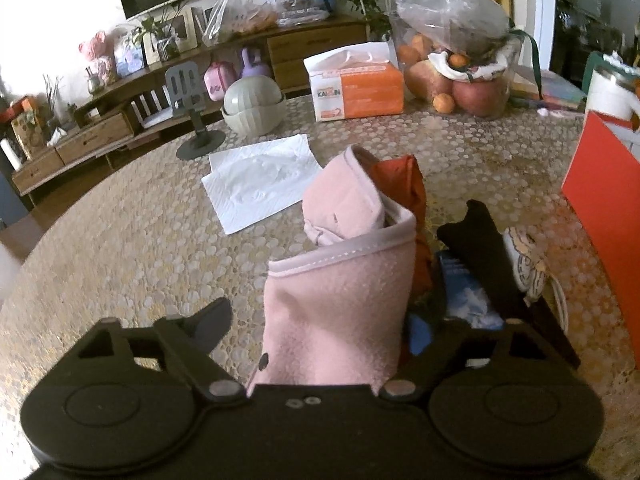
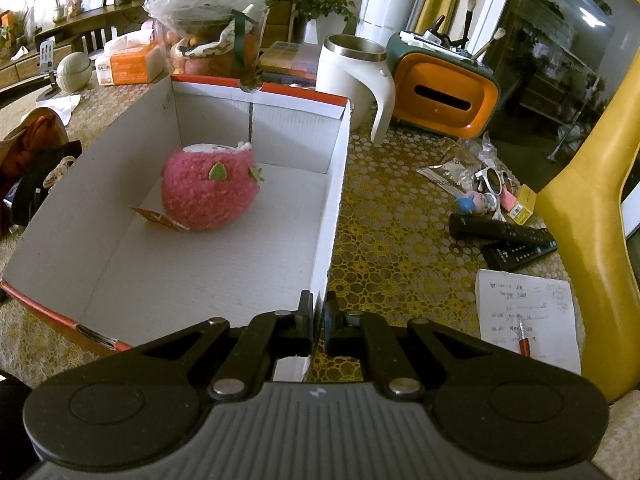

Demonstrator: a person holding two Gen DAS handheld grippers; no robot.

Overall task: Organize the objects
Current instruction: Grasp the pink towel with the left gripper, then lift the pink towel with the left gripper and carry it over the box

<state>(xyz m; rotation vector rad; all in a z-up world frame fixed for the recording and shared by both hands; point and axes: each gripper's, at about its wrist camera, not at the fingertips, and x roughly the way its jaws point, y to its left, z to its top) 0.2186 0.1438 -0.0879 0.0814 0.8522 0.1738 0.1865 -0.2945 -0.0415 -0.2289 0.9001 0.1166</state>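
A folded pink fleece cloth [image 1: 340, 300] lies on the lace-covered table, between the fingers of my left gripper [image 1: 320, 316]. Its left fingertip [image 1: 218, 316] stands clear of the cloth, so the gripper is open; the right finger is buried in the pile. Behind the pink cloth lie an orange garment [image 1: 404, 184] and a black one [image 1: 476, 236]. My right gripper [image 2: 320, 312] is shut on the right wall of the white-lined, orange cardboard box [image 2: 338, 184]. A pink plush strawberry [image 2: 208, 188] sits inside the box. The box's orange side [image 1: 600, 208] shows at the right of the left wrist view.
White paper tissues [image 1: 260, 180], a phone stand [image 1: 196, 120], a round bowl [image 1: 252, 108], a tissue pack [image 1: 356, 88] and a bag of fruit [image 1: 460, 72] lie beyond the cloths. Right of the box are a mug [image 2: 352, 76], remotes [image 2: 504, 232], a notepad [image 2: 524, 312] and a yellow chair [image 2: 592, 200].
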